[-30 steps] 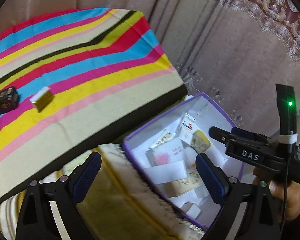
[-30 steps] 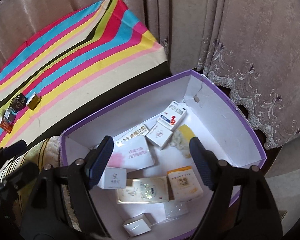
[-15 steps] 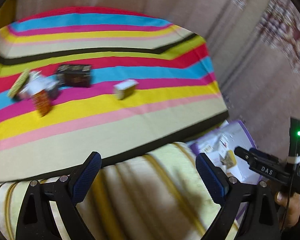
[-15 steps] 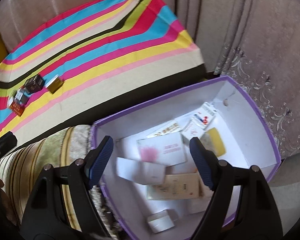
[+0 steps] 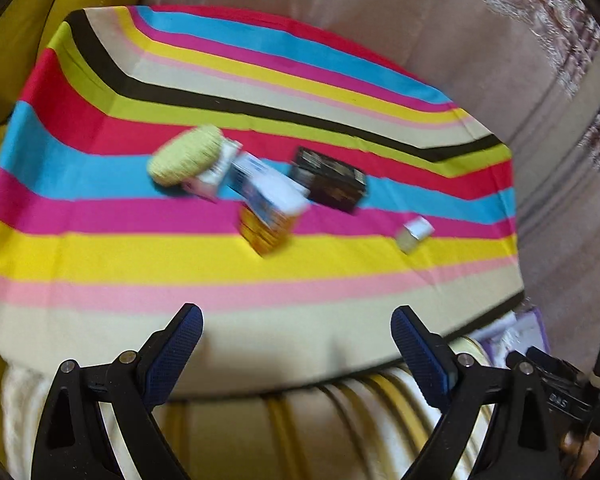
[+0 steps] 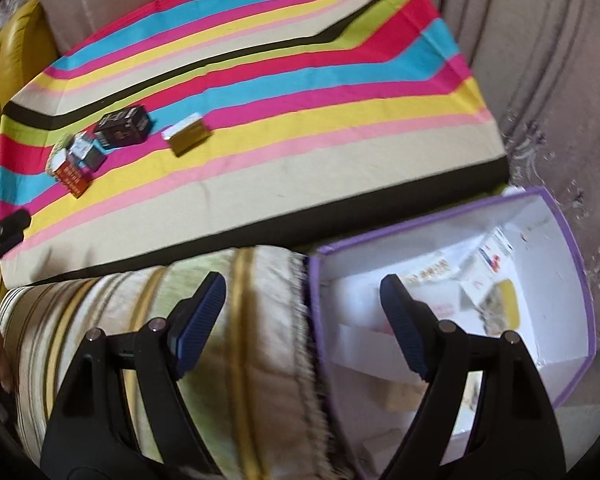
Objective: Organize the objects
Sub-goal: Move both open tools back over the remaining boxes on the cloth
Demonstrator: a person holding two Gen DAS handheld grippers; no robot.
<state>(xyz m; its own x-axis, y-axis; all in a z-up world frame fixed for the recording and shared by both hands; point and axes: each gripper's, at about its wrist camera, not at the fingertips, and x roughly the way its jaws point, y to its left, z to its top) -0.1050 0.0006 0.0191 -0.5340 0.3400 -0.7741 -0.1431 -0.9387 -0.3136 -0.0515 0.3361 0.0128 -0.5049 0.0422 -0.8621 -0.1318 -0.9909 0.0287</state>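
Note:
Several small boxes lie on a striped cloth (image 5: pixel 100 248): a black box (image 5: pixel 332 180), a blue-white box (image 5: pixel 264 188) on an orange box (image 5: pixel 264 236), a gold box (image 5: pixel 414 234), and a yellow-green round object (image 5: pixel 186 154). My left gripper (image 5: pixel 296 352) is open and empty, above the cloth's near edge. My right gripper (image 6: pixel 300 320) is open and empty, over the left rim of the purple-edged white bin (image 6: pixel 576 240) that holds several packets. The black box (image 6: pixel 124 126) and gold box (image 6: pixel 188 134) also show in the right wrist view.
A striped beige cushion (image 6: pixel 236 320) lies between the cloth and the bin. Beige curtains (image 5: pixel 440 20) hang behind. A yellow leather sofa (image 6: pixel 4 52) is at the left. The right gripper's body (image 5: pixel 564 392) shows at the left view's lower right.
Both grippers have swung left, away from the bin and toward the striped cloth. The boxes on the cloth are now nearer the centre of the left view. Both stay open and empty.

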